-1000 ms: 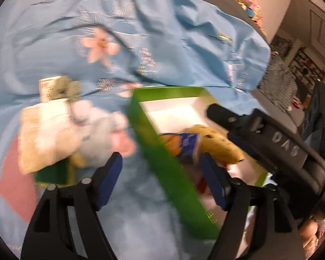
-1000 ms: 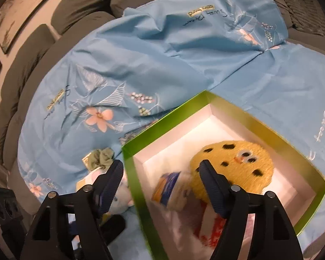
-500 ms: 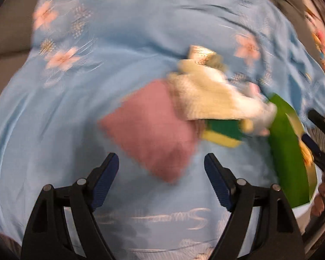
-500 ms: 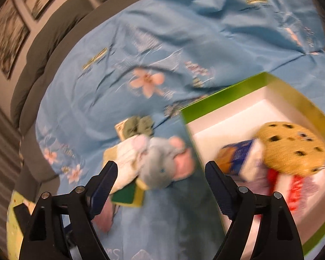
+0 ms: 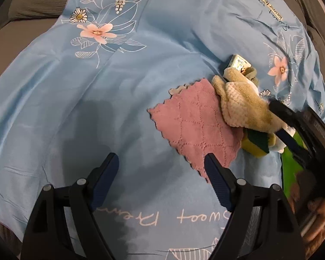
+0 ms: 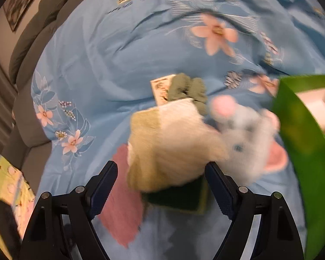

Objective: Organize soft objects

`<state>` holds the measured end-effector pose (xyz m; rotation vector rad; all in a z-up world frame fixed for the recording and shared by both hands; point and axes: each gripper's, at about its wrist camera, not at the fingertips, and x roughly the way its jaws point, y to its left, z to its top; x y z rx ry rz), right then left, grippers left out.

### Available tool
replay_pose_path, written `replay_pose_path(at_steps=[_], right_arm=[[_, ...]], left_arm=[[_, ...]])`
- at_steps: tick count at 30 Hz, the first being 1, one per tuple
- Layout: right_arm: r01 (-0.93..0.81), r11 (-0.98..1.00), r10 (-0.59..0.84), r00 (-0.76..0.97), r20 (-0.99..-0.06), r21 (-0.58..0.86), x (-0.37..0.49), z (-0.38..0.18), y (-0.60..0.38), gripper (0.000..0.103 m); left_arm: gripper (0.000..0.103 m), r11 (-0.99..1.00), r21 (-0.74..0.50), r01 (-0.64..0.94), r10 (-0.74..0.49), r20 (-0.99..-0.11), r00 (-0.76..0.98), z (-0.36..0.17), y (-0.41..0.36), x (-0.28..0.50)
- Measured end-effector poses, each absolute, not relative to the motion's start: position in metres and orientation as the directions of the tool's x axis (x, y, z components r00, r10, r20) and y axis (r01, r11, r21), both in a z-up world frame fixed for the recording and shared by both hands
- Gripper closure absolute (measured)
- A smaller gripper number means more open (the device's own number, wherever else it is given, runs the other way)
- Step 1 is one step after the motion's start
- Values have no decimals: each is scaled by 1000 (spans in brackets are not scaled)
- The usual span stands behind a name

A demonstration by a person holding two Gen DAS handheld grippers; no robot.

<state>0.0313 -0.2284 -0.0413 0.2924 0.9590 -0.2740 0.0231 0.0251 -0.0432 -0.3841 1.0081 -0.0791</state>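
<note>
A pile of soft things lies on the blue flowered sheet (image 5: 140, 69). A pink cloth (image 5: 192, 127) lies flat, with a beige knitted cloth (image 5: 242, 104) over its right side and a yellow-green sponge (image 5: 256, 144) under that. My left gripper (image 5: 161, 177) is open above the sheet, its right finger at the pink cloth's near corner. In the right wrist view the beige cloth (image 6: 173, 143), the sponge (image 6: 179, 197) and a grey plush mouse (image 6: 247, 143) lie ahead of my open right gripper (image 6: 161, 186). Nothing is held.
The green box (image 6: 303, 143) with a white inside stands to the right of the pile. A small printed packet (image 6: 160, 88) and a green fabric piece (image 6: 188, 88) lie behind the beige cloth. Grey sofa cushions (image 6: 26, 43) border the sheet. My right gripper shows at the left view's right edge.
Both grippers swung away from the green box to the pile on its left and came lower. The right jaws opened wider. The pink cloth now lies just ahead of the left fingers.
</note>
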Motion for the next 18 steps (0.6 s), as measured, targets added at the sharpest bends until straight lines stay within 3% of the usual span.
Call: replay_pose_path(at_steps=[2, 5, 8, 9, 10, 12, 18], right_arm=[[357, 930, -127, 531, -838, 86, 48, -55, -223, 19], [342, 936, -256, 484, -837, -88, 62, -80, -216, 20], [280, 928, -361, 509, -781, -246, 64, -89, -202, 49], [282, 924, -373, 511, -774, -259, 64, -88, -203, 64], [284, 926, -365, 517, -774, -247, 63, -85, -205, 75], [290, 945, -290, 533, -795, -151, 57, -75, -216, 82], [242, 970, -165, 631, -758, -9, 20, -18, -209, 82]], left_arm=[[23, 929, -352, -117, -236, -804, 545, -43, 28, 23], [23, 930, -338, -142, -212, -813, 543, -46, 31, 25], [23, 927, -347, -140, -224, -814, 536, -47, 31, 26], [23, 926, -352, -135, -229, -810, 540, -46, 30, 25], [23, 926, -353, -133, -230, -807, 544, -44, 30, 24], [23, 927, -352, -128, -228, -801, 554, -42, 28, 23], [23, 927, -350, -133, -219, -795, 565, -40, 31, 22]])
